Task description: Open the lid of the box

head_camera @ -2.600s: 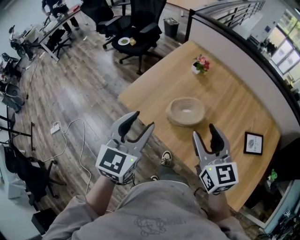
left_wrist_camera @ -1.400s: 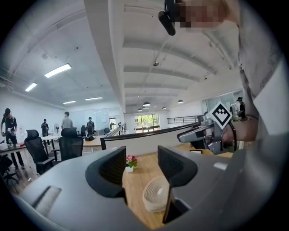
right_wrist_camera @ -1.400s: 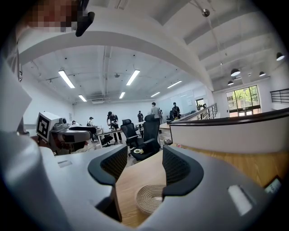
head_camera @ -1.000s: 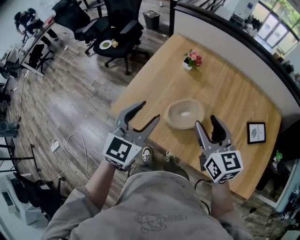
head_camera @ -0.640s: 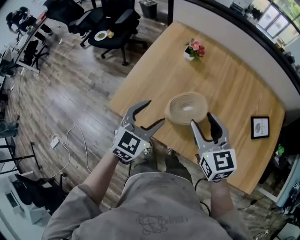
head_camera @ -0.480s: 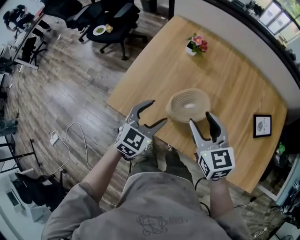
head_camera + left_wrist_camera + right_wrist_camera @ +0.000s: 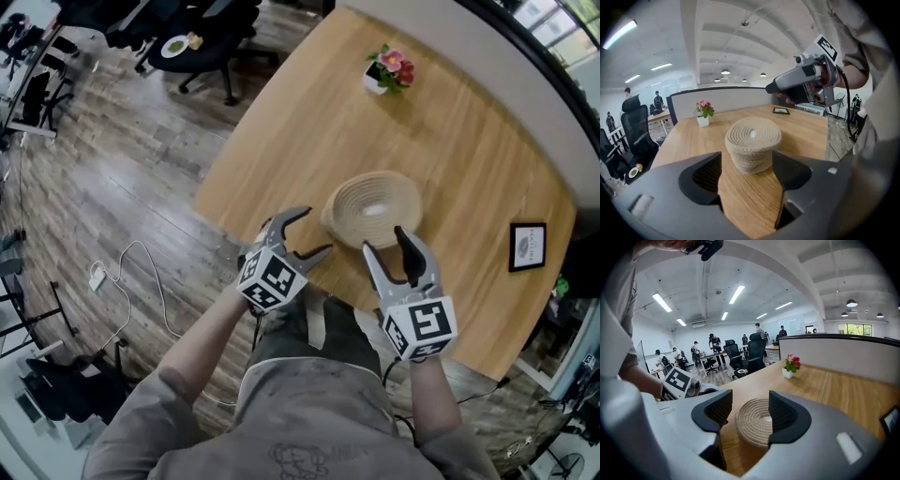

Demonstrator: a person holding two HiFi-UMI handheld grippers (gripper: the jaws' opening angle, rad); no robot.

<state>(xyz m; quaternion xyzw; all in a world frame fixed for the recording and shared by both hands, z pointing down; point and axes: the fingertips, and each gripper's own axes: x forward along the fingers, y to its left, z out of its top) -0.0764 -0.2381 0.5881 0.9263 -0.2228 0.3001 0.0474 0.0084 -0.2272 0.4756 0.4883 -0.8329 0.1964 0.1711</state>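
the left hand-held gripper (image 7: 314, 234) is being opened, empty; the right hand-held gripper (image 7: 386, 246) is held spread, empty, near the woven box (image 7: 372, 208).

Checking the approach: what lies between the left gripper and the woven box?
Only bare tabletop separates left gripper and box, seen in that gripper's view; its jaws opening, empty.

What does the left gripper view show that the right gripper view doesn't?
Only the left gripper view: the right gripper, seen side-on. Only the right gripper view: the marker cube of the left gripper, whose jaws are opening with nothing between them. Both: the woven box with its lid on, the flower pot, the wooden table.
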